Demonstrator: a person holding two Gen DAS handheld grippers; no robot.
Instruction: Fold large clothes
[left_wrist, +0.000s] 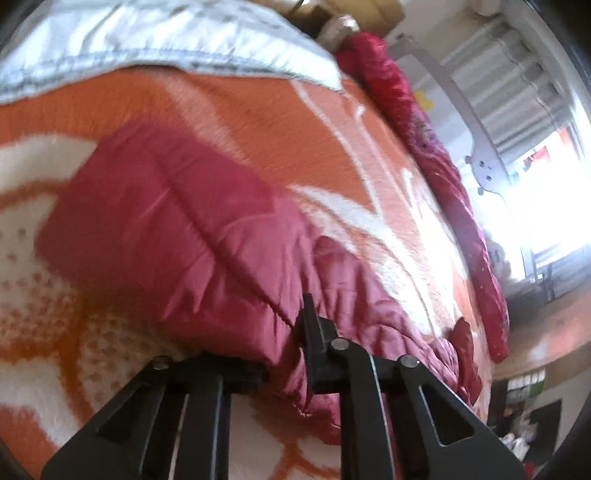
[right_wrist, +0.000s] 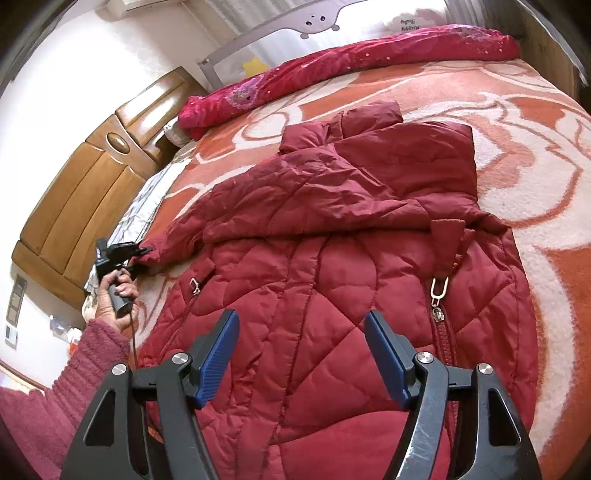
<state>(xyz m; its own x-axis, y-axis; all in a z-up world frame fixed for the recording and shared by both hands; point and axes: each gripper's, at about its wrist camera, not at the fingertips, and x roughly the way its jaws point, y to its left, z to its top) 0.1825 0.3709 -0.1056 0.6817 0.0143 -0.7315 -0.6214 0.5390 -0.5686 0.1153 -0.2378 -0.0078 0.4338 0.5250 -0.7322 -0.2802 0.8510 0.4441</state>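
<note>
1. Jacket (right_wrist: 332, 258), a quilted dark-red puffer, lies front-up in the middle of the bed (right_wrist: 535, 236); fold each part across its zipper (right_wrist: 439, 295).
2. Sleeve (left_wrist: 177, 221) reaches out from the jacket towards the wooden headboard (right_wrist: 85, 192); bring it over the chest flat, without twisting.
3. Left tool (right_wrist: 142, 253) is clamped on the sleeve's cuff; keep that grip firm.
4. Right tool (right_wrist: 301, 354) hangs over the jacket's lower front, jaws apart, holding nothing; it could pin the body.

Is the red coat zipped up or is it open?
Zipped up, at least partway. On the red coat the zipper teeth are joined up to the silver pull. Above the pull, a folded sleeve covers the front, so I cannot tell there.
</note>
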